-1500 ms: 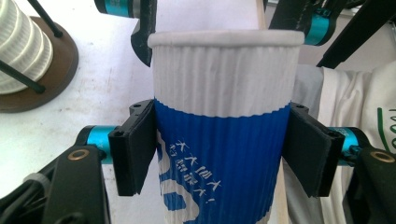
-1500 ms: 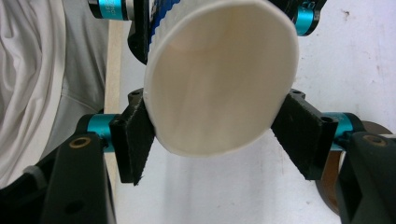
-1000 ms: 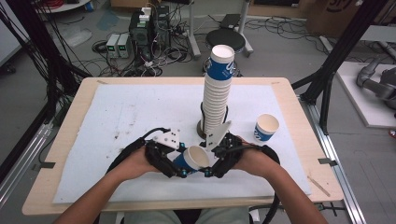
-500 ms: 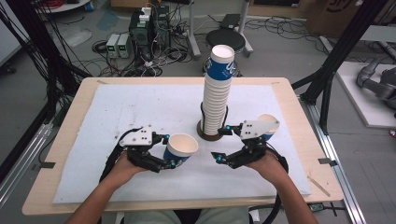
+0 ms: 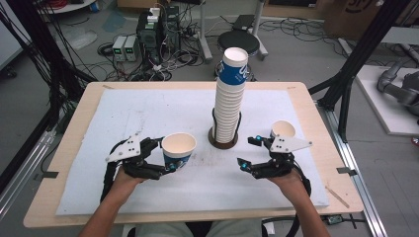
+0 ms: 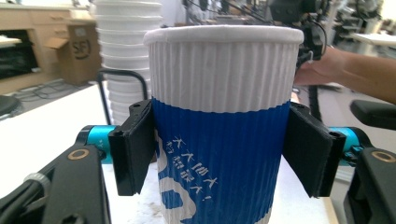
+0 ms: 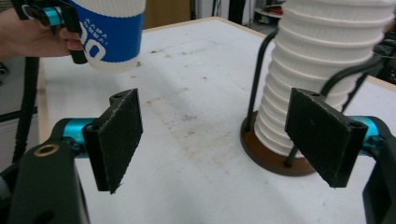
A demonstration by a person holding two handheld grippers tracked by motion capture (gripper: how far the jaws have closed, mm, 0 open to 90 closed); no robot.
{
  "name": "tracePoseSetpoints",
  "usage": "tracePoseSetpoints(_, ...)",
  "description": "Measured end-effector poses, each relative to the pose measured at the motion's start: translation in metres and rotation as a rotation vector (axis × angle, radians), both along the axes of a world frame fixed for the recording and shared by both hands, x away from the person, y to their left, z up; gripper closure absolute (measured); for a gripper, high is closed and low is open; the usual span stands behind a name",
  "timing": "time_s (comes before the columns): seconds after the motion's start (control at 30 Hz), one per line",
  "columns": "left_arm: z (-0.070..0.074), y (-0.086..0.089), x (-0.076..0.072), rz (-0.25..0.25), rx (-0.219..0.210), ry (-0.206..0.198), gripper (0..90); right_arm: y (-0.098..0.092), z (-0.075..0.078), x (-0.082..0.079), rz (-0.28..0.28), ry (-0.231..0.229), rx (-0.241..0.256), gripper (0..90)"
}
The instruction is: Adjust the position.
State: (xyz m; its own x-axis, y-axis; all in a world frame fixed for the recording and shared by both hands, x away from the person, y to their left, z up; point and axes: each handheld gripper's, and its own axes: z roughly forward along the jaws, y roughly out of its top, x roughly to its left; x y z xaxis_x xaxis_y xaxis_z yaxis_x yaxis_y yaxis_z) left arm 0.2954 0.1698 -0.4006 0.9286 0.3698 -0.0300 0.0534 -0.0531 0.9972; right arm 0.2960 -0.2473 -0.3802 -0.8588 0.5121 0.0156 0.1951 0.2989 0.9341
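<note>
A blue and white ribbed paper cup (image 5: 178, 150) (image 6: 219, 126) (image 7: 108, 32) stands upright at the front left, gripped on both sides by my left gripper (image 5: 165, 157) (image 6: 219, 149). A tall stack of the same cups (image 5: 230, 94) (image 7: 327, 79) rises from a brown round holder (image 5: 222, 140) (image 7: 271, 156) with black wire guides at the table's middle. My right gripper (image 5: 251, 152) (image 7: 224, 140) hovers open at the front right, nothing between its pads. Another single cup (image 5: 283, 130) stands just behind the right gripper.
A white mat (image 5: 123, 113) covers most of the wooden table (image 5: 64, 148). Black frame posts (image 5: 356, 59) stand at the right, and cables and electronics boxes (image 5: 143, 44) lie on the floor beyond the far edge.
The two grippers were together at the front centre on one cup. They have drawn apart: the left moved left with the cup, the right moved right with its jaws open and empty.
</note>
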Motion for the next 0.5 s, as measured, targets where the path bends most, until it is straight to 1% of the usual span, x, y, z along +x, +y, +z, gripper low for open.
tracePoseSetpoints(0.07,-0.002,0.003,-0.001,0.015,-0.009,-0.004,30.5,-0.002,0.0,-0.001,-0.01,0.001,-0.003,19.7)
tracePoseSetpoints(0.1,-0.003,0.005,-0.001,0.017,-0.008,-0.011,30.5,-0.002,0.0,-0.001,-0.014,-0.01,-0.009,19.7)
tracePoseSetpoints(0.2,-0.006,0.008,0.001,0.025,-0.004,-0.017,30.5,-0.004,-0.001,-0.001,-0.028,-0.012,-0.024,19.7)
tracePoseSetpoints(0.27,-0.007,0.009,0.0,0.027,0.0,-0.021,30.5,-0.005,-0.002,0.0,-0.034,-0.005,-0.023,19.7)
tracePoseSetpoints(0.37,-0.006,0.01,-0.001,0.035,-0.013,-0.026,30.4,-0.005,-0.003,0.002,-0.034,-0.01,-0.026,19.7)
tracePoseSetpoints(0.4,-0.005,0.011,-0.003,0.041,-0.023,-0.029,30.5,-0.005,-0.004,0.0,-0.035,-0.001,-0.027,19.7)
tracePoseSetpoints(0.5,-0.005,0.014,-0.004,0.045,-0.036,-0.04,30.4,-0.005,-0.003,-0.001,-0.028,-0.007,-0.032,19.7)
